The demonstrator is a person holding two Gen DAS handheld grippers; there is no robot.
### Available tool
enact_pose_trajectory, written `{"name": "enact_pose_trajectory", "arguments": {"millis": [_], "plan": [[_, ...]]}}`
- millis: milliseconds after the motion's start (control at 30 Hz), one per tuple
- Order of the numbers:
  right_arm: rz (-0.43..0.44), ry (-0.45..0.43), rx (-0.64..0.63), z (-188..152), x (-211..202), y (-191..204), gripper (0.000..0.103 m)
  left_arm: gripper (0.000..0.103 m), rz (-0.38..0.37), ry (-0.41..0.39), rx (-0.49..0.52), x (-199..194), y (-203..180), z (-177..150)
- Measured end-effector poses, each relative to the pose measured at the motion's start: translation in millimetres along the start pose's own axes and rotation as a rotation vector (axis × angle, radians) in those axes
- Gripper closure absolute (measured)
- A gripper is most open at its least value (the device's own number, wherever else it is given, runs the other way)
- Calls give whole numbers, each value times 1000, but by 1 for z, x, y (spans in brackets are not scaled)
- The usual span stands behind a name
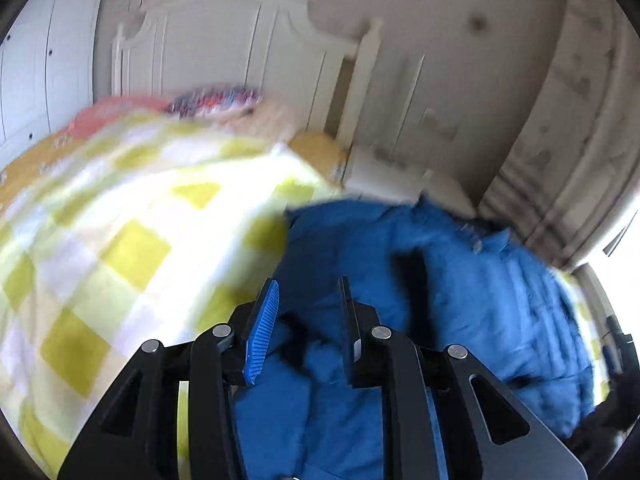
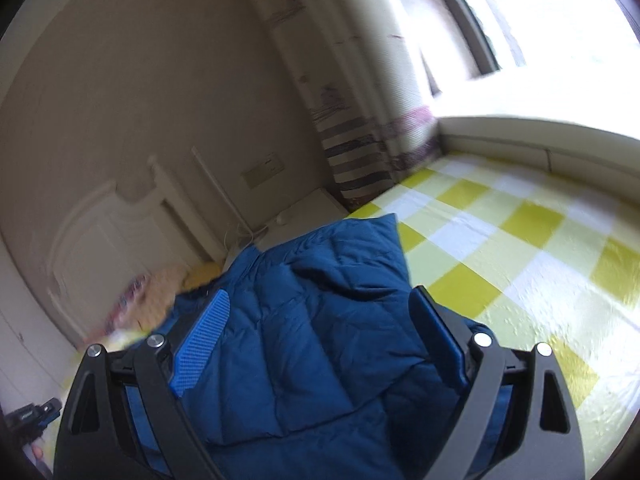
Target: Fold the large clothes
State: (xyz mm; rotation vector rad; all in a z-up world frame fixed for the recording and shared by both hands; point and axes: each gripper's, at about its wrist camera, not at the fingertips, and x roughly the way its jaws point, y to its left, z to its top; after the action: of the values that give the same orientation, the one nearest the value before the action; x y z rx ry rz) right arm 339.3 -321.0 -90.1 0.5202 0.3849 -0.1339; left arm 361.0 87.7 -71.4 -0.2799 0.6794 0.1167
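Observation:
A blue quilted jacket (image 1: 480, 300) with dark fur trim lies bunched on a bed covered by a yellow-and-white checked blanket (image 1: 120, 240). My left gripper (image 1: 308, 284) sits low over the jacket's left edge, its jaws close together with a lump of blue fabric and dark trim pinched between them. This view is blurred by motion. In the right wrist view the jacket (image 2: 320, 360) fills the lower middle, one corner pointing away. My right gripper (image 2: 320, 296) stands wide open over it, one finger on either side of a raised fold, pads not pressing.
A white headboard (image 1: 208, 40) and a patterned pillow (image 1: 216, 100) stand at the far end. A white nightstand (image 1: 392, 168) is beside the bed. A striped curtain (image 2: 360, 152) and a bright window (image 2: 560, 20) are on the right. Checked blanket (image 2: 500, 248) lies to the jacket's right.

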Motion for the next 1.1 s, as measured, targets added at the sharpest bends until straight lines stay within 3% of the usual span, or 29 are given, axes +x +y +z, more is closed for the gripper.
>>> {"name": "enact_pose_trajectory", "arguments": {"millis": [167,300,400,467,500,600,667,767,867,900,933,967,1033,1100], "plan": [[8,15,-124,-7,3,23,12,89,16,74,8,44,7,-29],[10,31,-174,-10,7,36,12,89,-21,61,-5,49,7,-33],[94,96,-220,-12,7,60,12,87,-32,72,-21,53,8,-36],[186,144,-363,-20,0,99,12,80,-29,71,-33,52,11,-36],[214,174,-507,-31,-5,127,12,78,-27,70,-40,50,12,-36],[273,247,-884,-77,-15,192,12,56,-5,68,-64,51,16,-37],[327,308,-1005,-102,-14,216,12,19,-12,52,-82,48,20,-36],[303,314,-1170,-135,-7,241,12,15,-45,-14,-91,36,20,-35],[275,309,-1251,-154,9,257,15,13,-50,-60,-84,28,18,-35],[267,307,-1245,-154,14,259,24,13,-50,-72,-88,26,19,-35],[258,306,-1228,-151,16,260,45,12,-55,-83,-98,24,21,-35],[267,309,-1189,-144,18,258,54,11,-59,-87,-109,23,23,-34],[313,281,-1067,-119,15,246,84,9,-68,-85,-135,24,28,-33],[345,236,-848,-78,6,224,85,9,-76,-80,-153,25,32,-34]]}}
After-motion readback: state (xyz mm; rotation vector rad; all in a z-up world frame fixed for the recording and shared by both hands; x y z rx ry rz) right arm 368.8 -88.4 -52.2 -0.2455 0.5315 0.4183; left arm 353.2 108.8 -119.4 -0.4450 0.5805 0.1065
